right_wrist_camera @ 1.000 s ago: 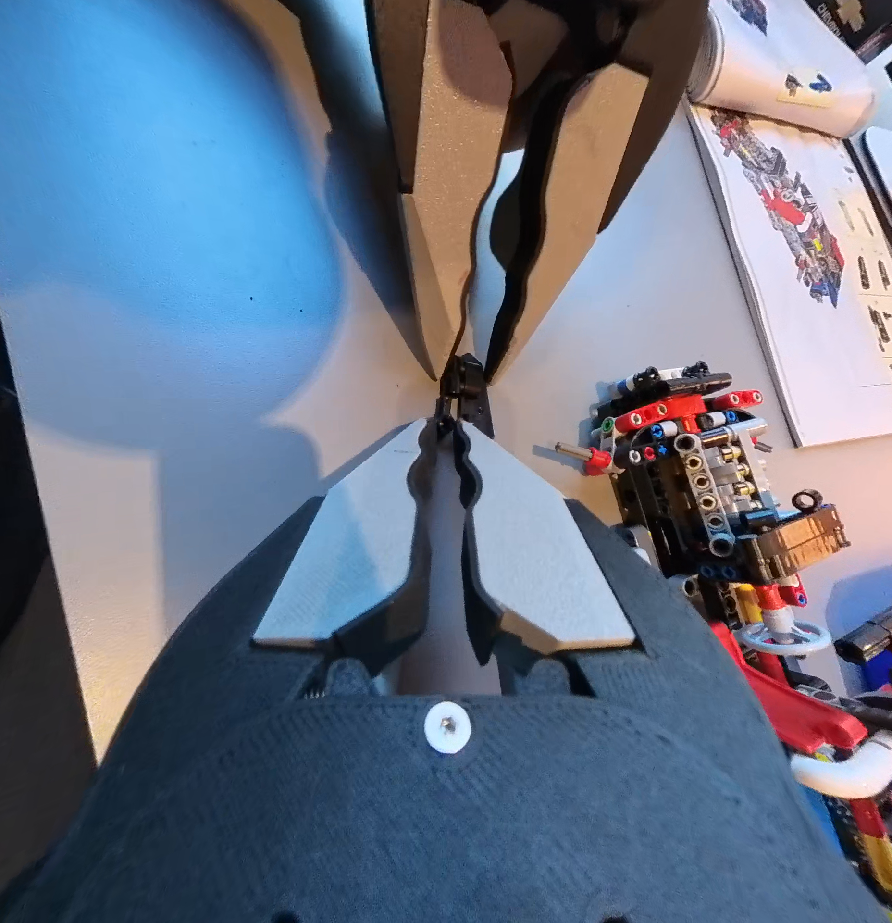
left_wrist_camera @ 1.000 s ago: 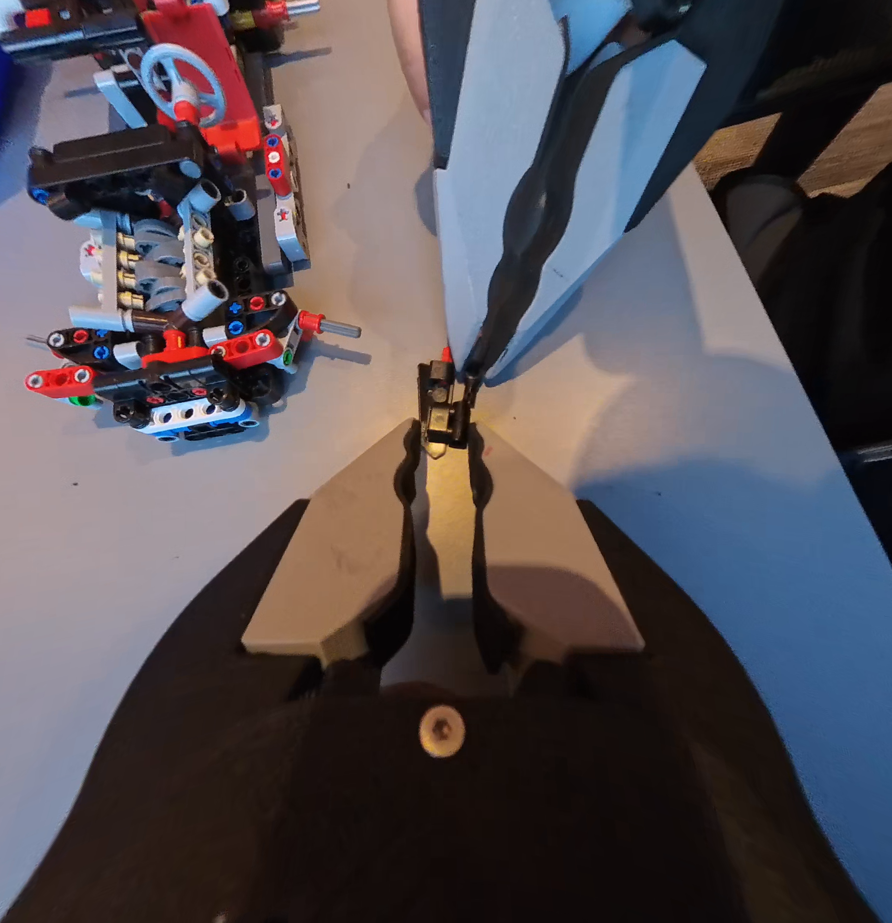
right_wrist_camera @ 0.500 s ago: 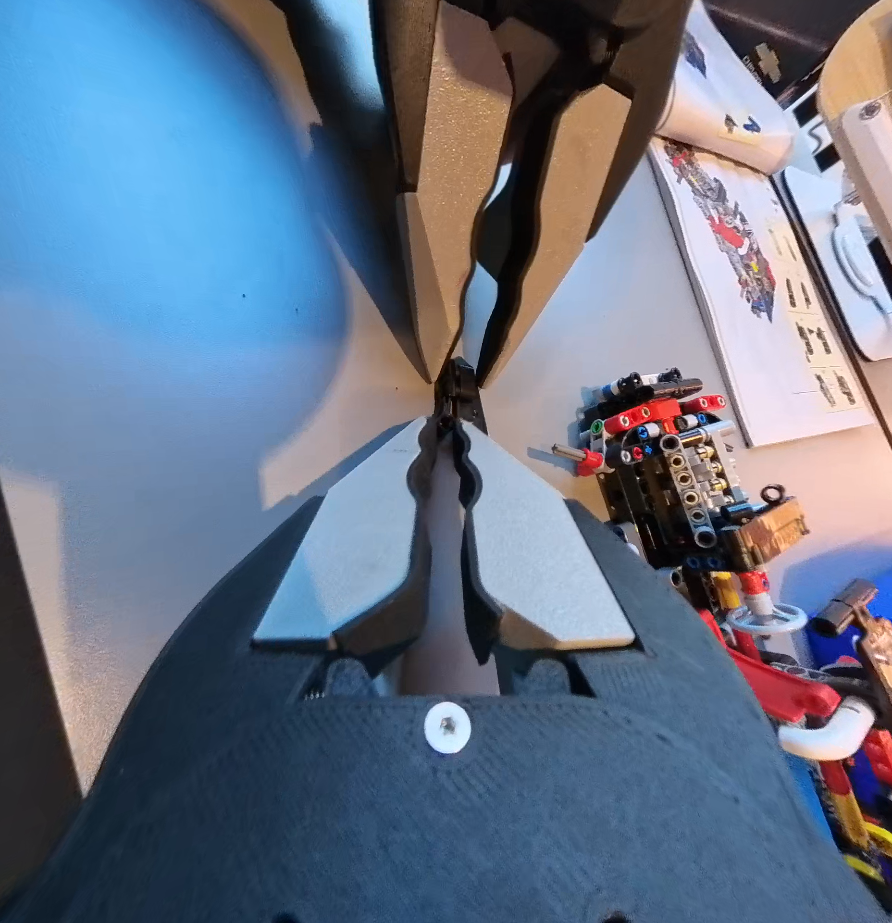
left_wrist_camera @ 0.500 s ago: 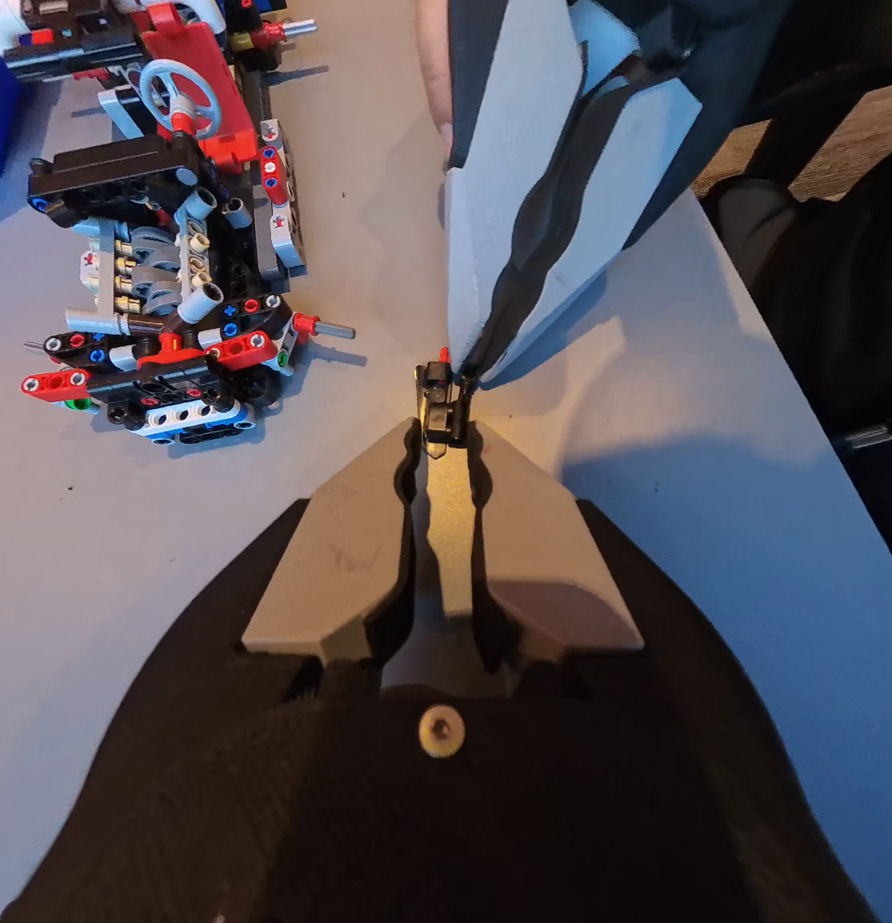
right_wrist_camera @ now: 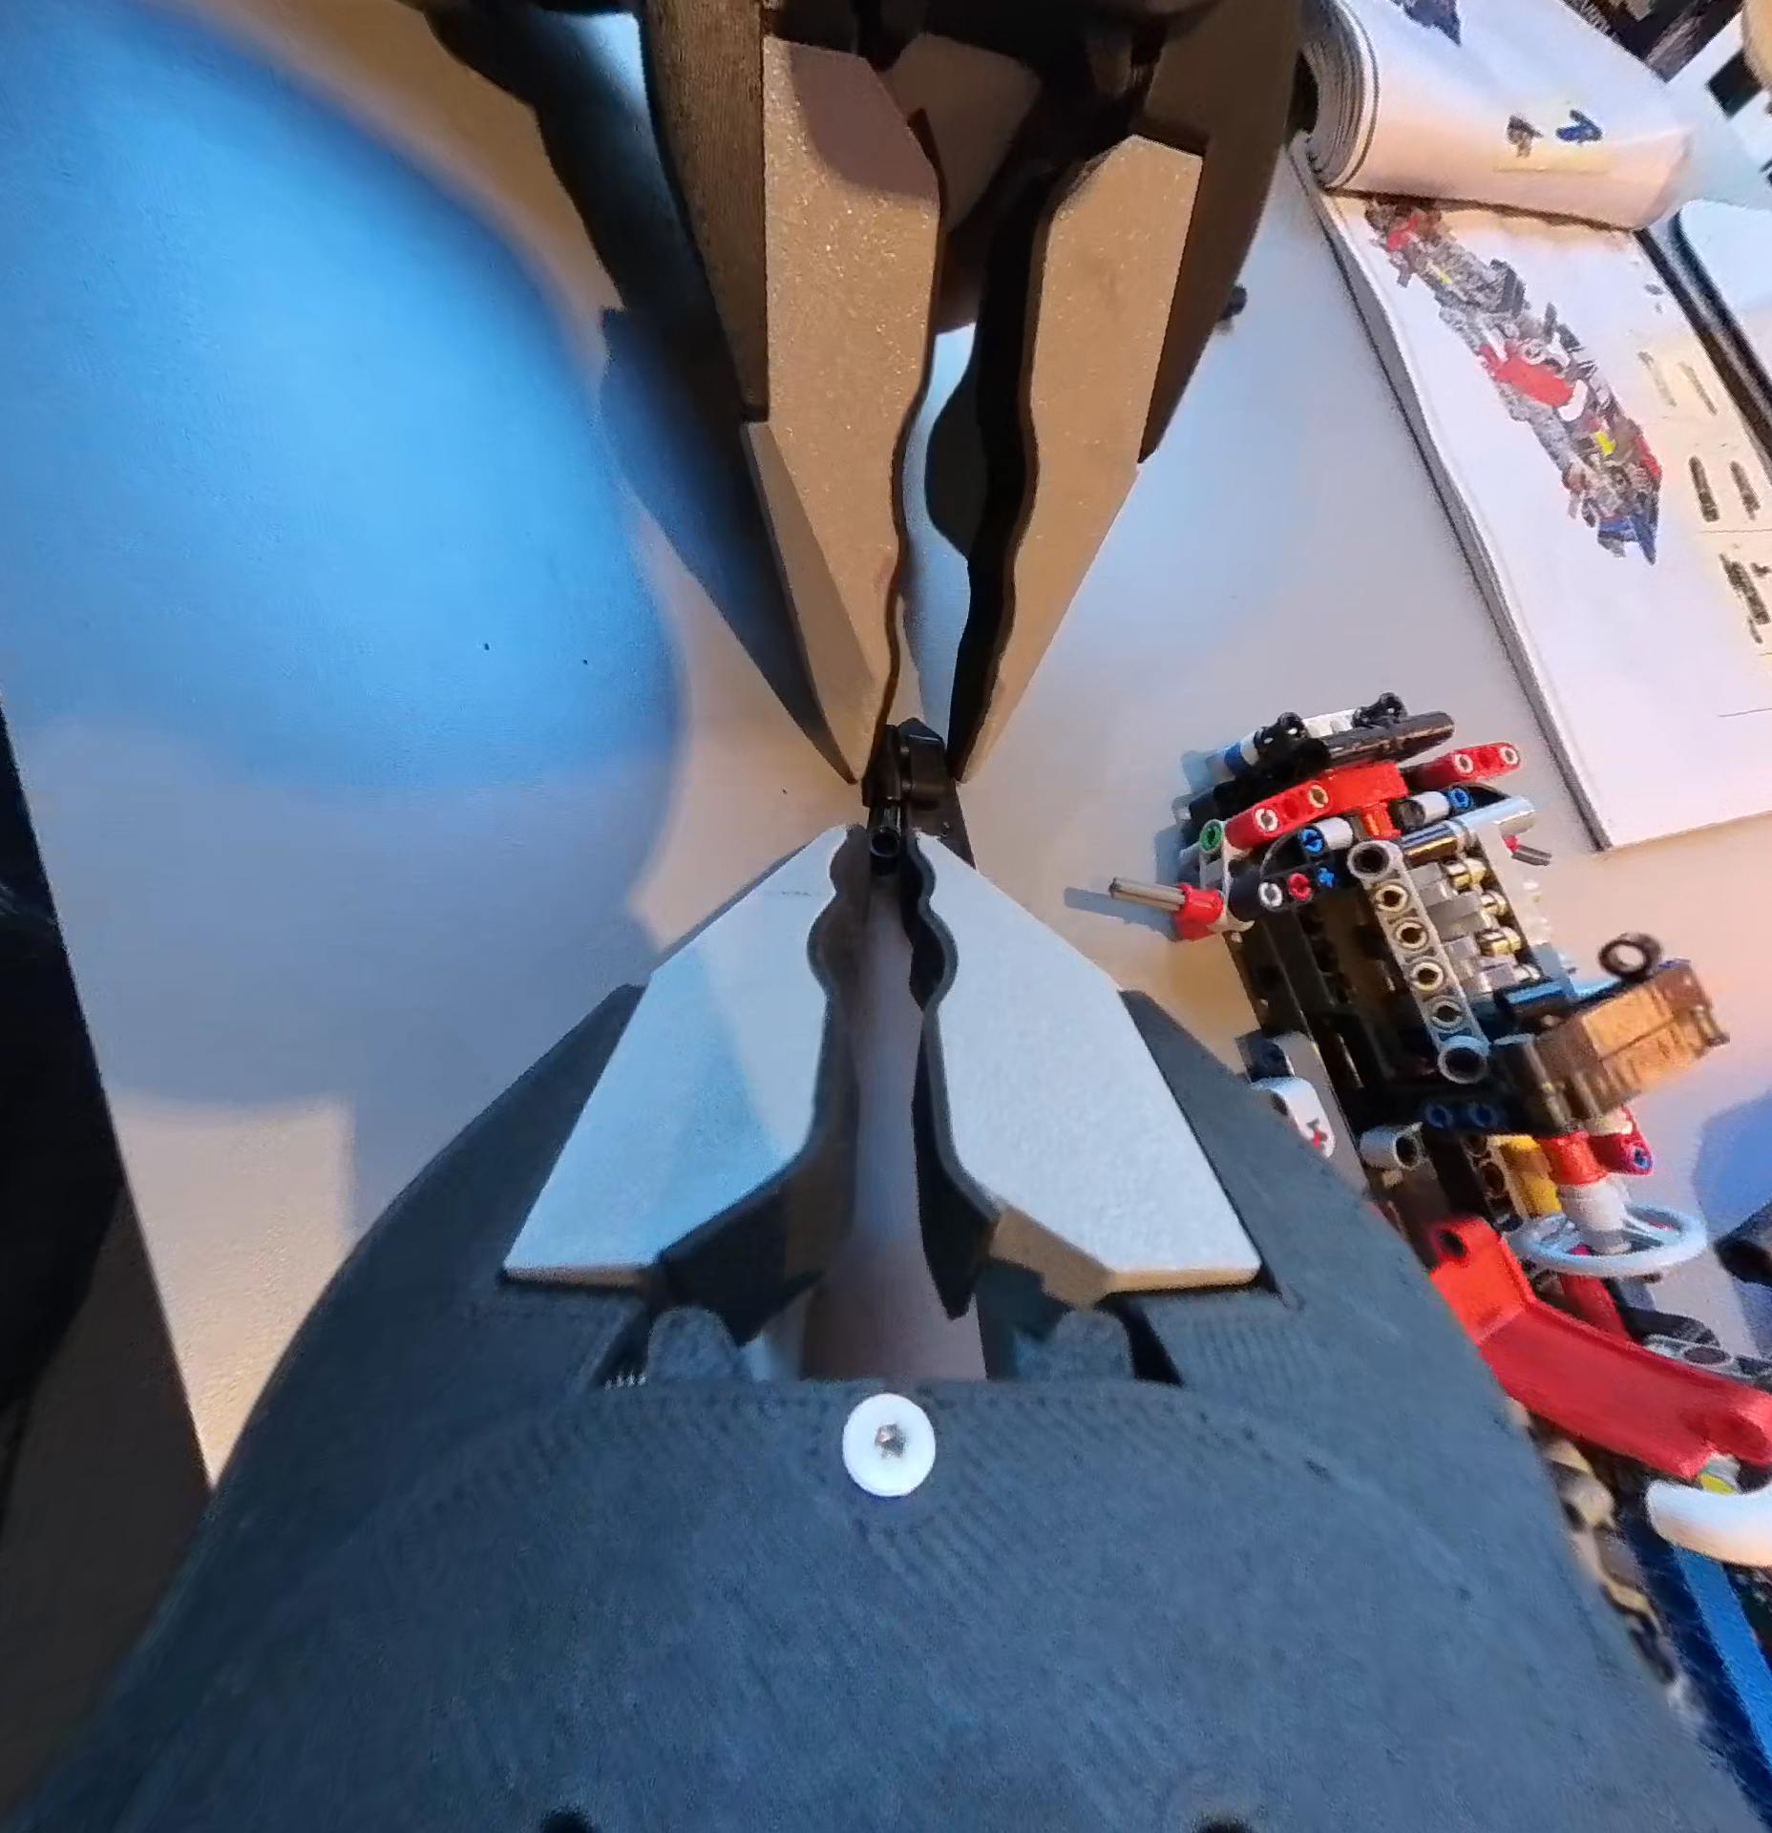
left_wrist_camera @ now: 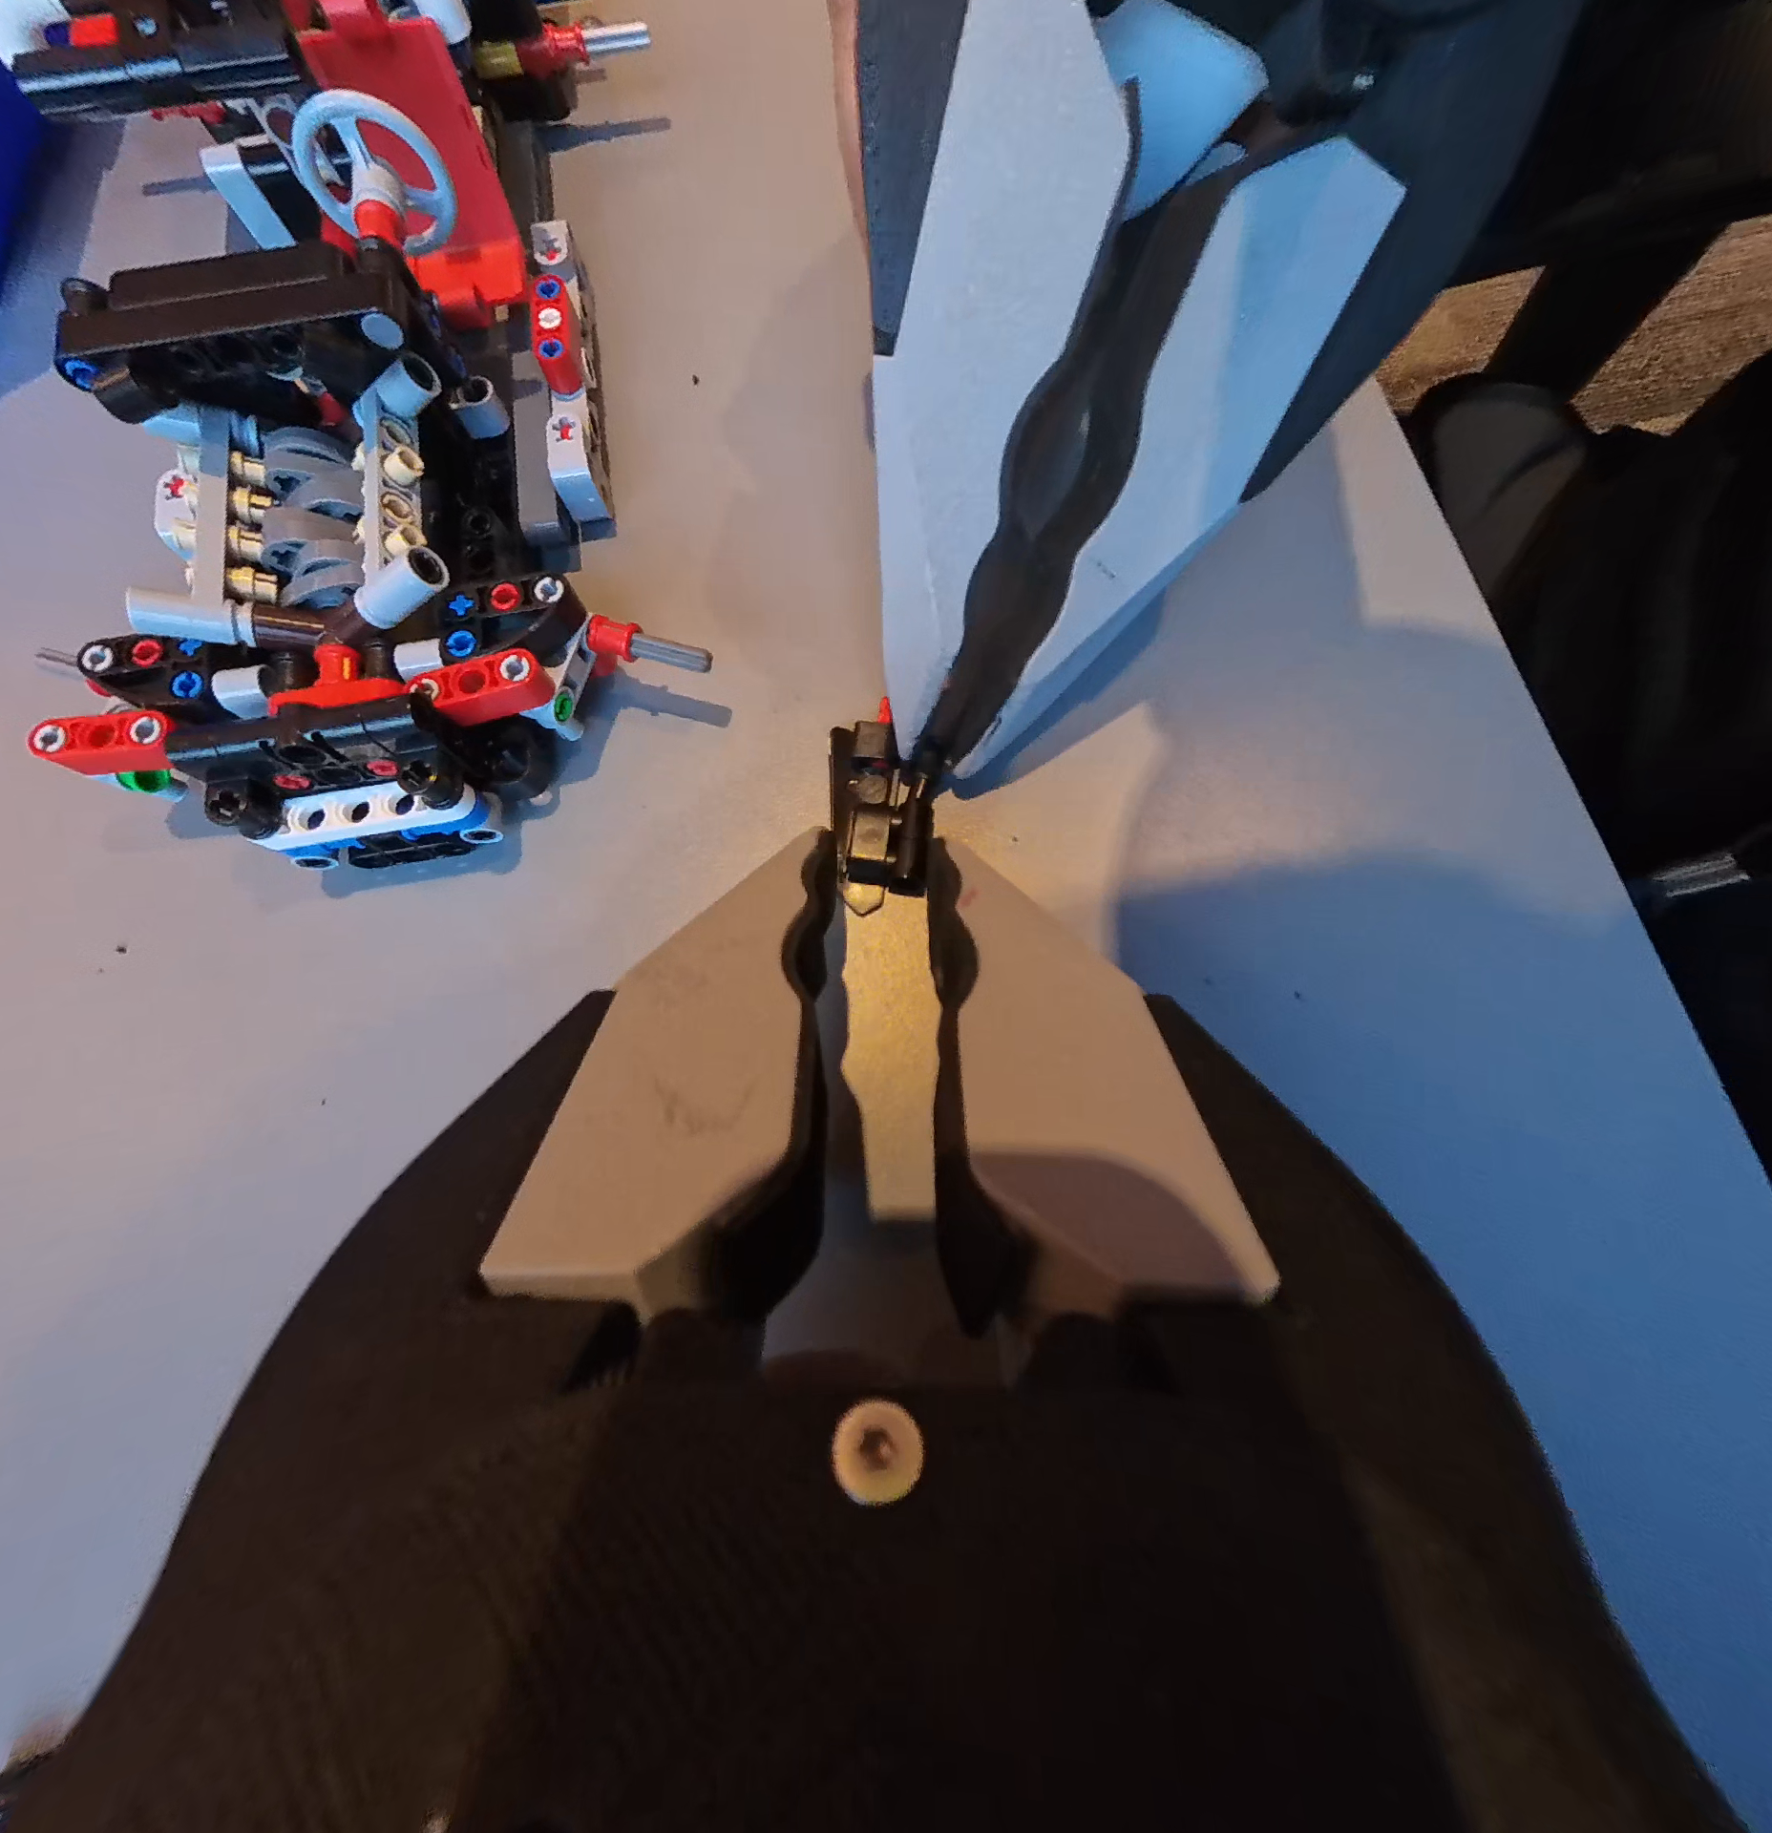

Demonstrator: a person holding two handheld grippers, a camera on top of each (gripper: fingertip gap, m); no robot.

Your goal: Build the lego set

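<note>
Where my two sets of tongs meet tip to tip above the bench (left_wrist_camera: 1259,893), a small black piece (left_wrist_camera: 877,813) sits pinched between them. My left tongs (left_wrist_camera: 877,873) are narrowed around its near end, the grey fingers (left_wrist_camera: 703,1071) closing on either side of it. My right tongs (right_wrist_camera: 887,853) come in from the opposite side and are drawn almost together on a thin black pin (right_wrist_camera: 883,843) that joins the far end of the piece; a speck of red shows at that end in the left wrist view. From the right wrist view the piece (right_wrist_camera: 907,774) appears as a black lump gripped at the tips of the left tongs (right_wrist_camera: 902,779).

Off to the side, well apart from the piece, the part-built lego car (left_wrist_camera: 327,555) lies on the bench, with red, black, grey and blue beams, a pale steering wheel (left_wrist_camera: 371,169) and a grey axle (left_wrist_camera: 669,655) sticking out toward the tongs. Beyond the car (right_wrist_camera: 1428,952) in the right wrist view, the open instruction booklet (right_wrist_camera: 1576,476) lies flat on the bench.
</note>
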